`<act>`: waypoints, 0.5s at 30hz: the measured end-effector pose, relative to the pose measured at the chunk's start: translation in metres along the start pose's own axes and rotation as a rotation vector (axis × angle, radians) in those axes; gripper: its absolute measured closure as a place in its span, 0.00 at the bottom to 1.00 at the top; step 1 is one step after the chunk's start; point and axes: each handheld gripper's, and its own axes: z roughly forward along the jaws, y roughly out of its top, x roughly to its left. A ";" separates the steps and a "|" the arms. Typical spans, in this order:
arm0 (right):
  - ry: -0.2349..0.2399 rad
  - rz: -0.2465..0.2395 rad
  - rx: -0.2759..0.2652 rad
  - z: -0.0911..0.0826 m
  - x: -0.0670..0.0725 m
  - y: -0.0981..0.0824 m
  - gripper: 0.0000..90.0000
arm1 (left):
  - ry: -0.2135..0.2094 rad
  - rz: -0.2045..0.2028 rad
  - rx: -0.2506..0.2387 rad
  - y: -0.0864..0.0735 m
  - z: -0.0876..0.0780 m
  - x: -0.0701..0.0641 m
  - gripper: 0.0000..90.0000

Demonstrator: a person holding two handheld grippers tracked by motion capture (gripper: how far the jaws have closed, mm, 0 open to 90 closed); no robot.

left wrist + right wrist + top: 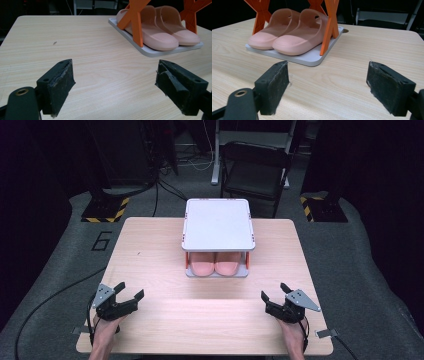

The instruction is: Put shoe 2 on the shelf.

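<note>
Nothing started yet, by my read. Both grippers sit at the near edge of the desk (150, 235), well apart from the rack, and hold nothing.

- Left gripper (123, 299): jaws spread wide, bare wood between them in the left gripper view. Pads (60, 85) look frayed.
- Right gripper (276, 295): same, jaws wide, nothing between them.
- Both point roughly at the slippers (the nearest things to reach for, so I take them as the work piece).

Where the work piece is: pair of pink slippers (215, 265) on the lower tray (192, 274) of a small two-level rack, mid-desk toward the far side. The white top shelf (217, 224) covers most of them from the high view; only the toes poke out toward the person. Orange X-shaped side supports (329, 25) hold the top shelf up at either side.

How the slippers look: soft moulded slides, closed rounded toe, wide strap with a small hole in it, matte finely textured surface. They lie side by side and touching, toes forward, flat on the tray. The left slipper (150, 32) sits just behind an orange leg in the left gripper view, so approach from that side is partly blocked.

Left to do, as I judge it: everything. Reach in, grip, pull out from under the shelf.
</note>
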 end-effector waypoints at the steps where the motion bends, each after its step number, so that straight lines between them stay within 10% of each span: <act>1: 0.005 0.002 -0.001 0.000 0.001 0.000 0.20 | -0.003 0.001 0.002 0.000 0.000 0.000 0.16; 15: 0.009 -0.002 0.013 0.001 0.002 -0.001 0.20 | 0.005 -0.002 0.029 -0.003 0.005 -0.002 0.17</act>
